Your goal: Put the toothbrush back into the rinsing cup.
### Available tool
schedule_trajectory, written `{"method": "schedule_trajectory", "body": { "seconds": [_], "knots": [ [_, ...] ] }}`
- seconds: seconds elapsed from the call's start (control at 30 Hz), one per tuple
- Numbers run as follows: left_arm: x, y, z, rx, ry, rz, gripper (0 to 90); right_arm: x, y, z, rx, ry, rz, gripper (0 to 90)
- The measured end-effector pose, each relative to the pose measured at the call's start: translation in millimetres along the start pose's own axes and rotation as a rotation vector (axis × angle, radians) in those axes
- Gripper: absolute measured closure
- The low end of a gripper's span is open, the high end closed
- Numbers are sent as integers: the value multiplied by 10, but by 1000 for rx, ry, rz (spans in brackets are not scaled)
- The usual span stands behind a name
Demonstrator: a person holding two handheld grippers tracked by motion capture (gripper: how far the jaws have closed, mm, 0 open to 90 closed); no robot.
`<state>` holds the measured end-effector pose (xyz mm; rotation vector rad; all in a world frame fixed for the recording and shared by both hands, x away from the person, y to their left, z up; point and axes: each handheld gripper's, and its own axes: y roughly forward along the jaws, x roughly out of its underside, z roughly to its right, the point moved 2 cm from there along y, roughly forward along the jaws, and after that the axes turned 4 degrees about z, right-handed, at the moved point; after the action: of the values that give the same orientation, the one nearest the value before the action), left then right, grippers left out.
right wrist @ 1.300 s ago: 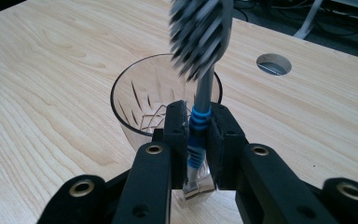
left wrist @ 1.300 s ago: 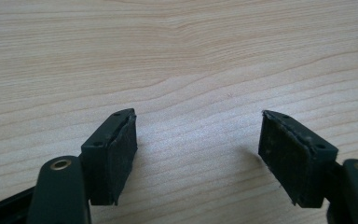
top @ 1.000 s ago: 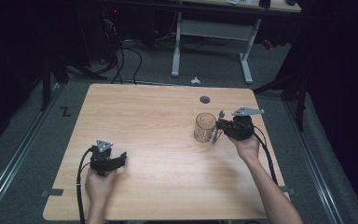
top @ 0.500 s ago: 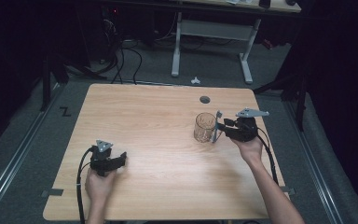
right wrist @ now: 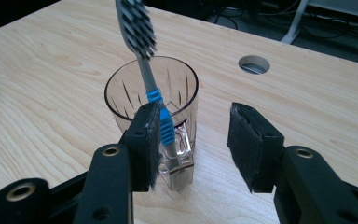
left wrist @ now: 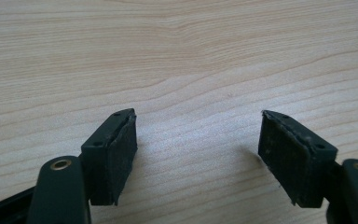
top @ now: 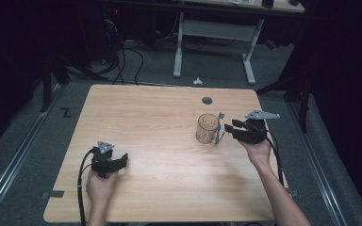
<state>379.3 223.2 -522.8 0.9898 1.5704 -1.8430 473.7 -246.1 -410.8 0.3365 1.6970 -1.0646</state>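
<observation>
The worktop (top: 169, 141) is one pale wooden board with a fine lengthwise grain and rounded corners, lit from above and bare over most of its face.

Close to its near edge, towards the near left corner, the left tool (top: 122, 161) rests on the wood in one hand (top: 101, 184), its jaws set wide apart over bare grain and a cable trailing back off the near edge. Two forearms come in over that near edge, one for each tool.

Farther in, on the right half and nearer the right edge than the middle, stands one clear glass tumbler (top: 208, 128), upright. One toothbrush (top: 219, 127) with a grey and blue handle stands at the glass's right side, bristle head up; whether its foot sits inside the glass or just against its outer wall is hard to tell. The right tool (top: 228, 126) points at it from the right. Its jaws have just been opening and stand apart, the toothbrush's handle beside the inner face of one jaw and unclamped.

Beyond that, near the far edge, is one round cable hole (top: 207, 100).

Past the worktop lies grey carpet floor (top: 23, 141) with loose cables, and one white-legged desk frame (top: 212, 33) in a dark room.
</observation>
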Motion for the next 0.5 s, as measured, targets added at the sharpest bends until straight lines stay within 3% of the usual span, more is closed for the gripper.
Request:
{"method": "schedule_trajectory", "body": {
  "seconds": [0.5],
  "knots": [
    [0,0,-1,1,-1,0,286,-20,-131,18,11,-9,-1,555]
  ]
}}
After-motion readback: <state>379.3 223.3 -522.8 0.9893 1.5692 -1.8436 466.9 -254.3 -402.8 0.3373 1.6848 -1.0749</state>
